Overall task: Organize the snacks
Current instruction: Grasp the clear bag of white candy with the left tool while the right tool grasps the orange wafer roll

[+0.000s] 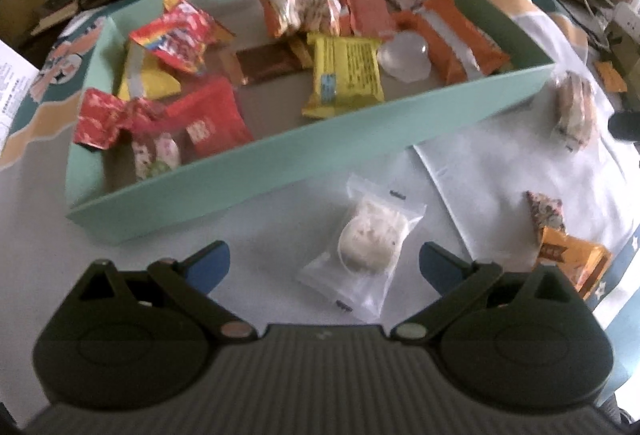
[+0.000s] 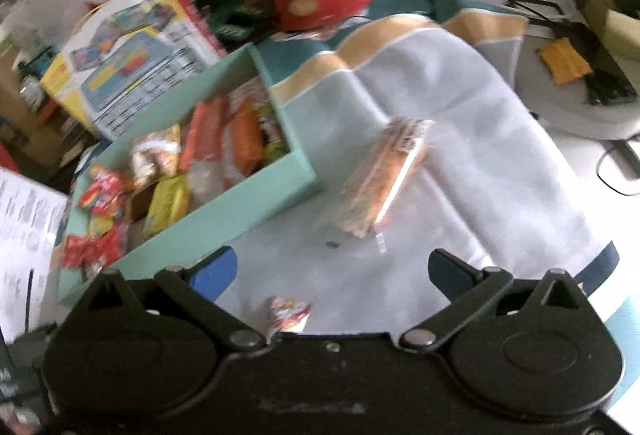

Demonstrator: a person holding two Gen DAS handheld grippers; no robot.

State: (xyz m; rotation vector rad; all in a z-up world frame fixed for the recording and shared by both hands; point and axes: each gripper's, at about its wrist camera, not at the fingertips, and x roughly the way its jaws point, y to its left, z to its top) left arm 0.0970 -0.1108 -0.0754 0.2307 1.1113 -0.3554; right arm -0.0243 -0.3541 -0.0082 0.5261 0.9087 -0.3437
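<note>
Hovering low over the table (image 1: 280, 219), the left claw (image 1: 324, 267) is standing spread and empty, its two fingers bracketing a clear-wrapped round biscuit (image 1: 366, 241) that is lying just outside the near wall of the green tray (image 1: 256, 171). The right claw (image 2: 332, 271) is likewise spread, facing an orange-striped packet (image 2: 384, 175) lying beside the tray's corner. By judgement the collecting step is under way: closing on the biscuit, then lifting it over the wall.

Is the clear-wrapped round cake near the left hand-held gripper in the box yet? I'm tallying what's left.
Out. The clear-wrapped round cake lies on the cloth outside the mint-green box, between the open left hand-held gripper fingers, untouched.
</note>
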